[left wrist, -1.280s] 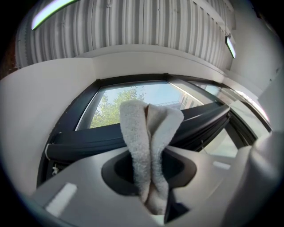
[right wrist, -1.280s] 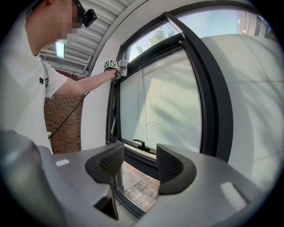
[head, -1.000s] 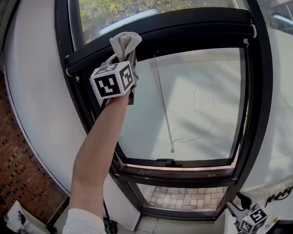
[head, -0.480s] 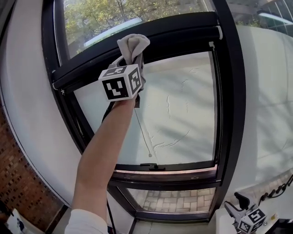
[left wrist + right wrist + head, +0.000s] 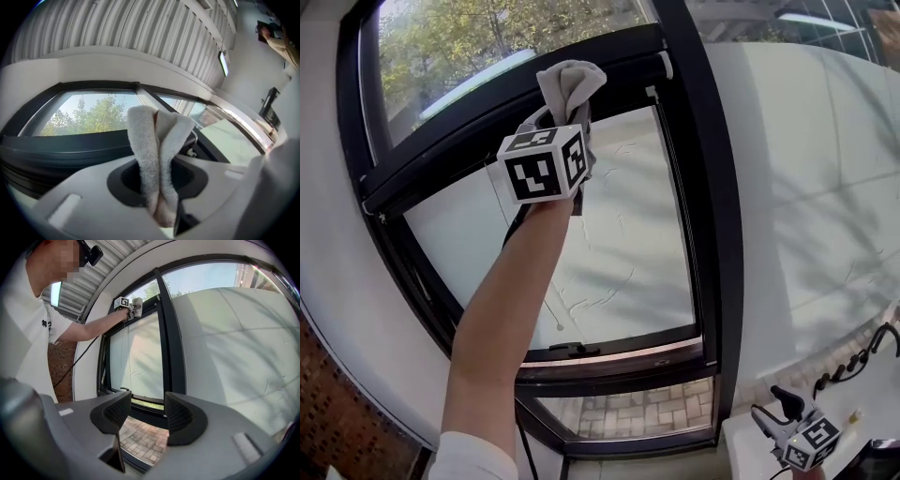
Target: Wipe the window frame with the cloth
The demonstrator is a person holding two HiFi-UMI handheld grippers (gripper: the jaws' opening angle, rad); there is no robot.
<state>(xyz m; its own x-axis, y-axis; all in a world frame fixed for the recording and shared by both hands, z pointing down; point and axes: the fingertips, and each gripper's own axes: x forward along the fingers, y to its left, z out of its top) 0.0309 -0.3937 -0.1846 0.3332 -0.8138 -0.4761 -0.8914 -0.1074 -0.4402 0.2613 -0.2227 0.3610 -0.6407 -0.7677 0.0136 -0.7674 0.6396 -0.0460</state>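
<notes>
A beige cloth (image 5: 570, 82) is pinched in my left gripper (image 5: 565, 111), which is shut on it. The arm is raised and the cloth presses against the black horizontal bar (image 5: 459, 141) of the window frame, left of the frame's vertical post (image 5: 698, 187). In the left gripper view the folded cloth (image 5: 155, 150) stands up between the jaws, with the dark bar (image 5: 56, 152) just behind it. My right gripper (image 5: 776, 405) hangs low at the bottom right, open and holding nothing. In the right gripper view its jaws (image 5: 147, 416) stand apart, facing the window frame (image 5: 168, 348).
A thin blind cord (image 5: 546, 300) hangs in front of the frosted pane, and a latch (image 5: 572, 349) sits on the lower sash. A white wall and ledge (image 5: 825, 281) lie to the right, with a black cable (image 5: 862, 361). Brick wall (image 5: 337, 412) is at lower left.
My left gripper has slid the cloth to the right along the horizontal bar, closer to the vertical post. The right gripper has stayed low and open.
</notes>
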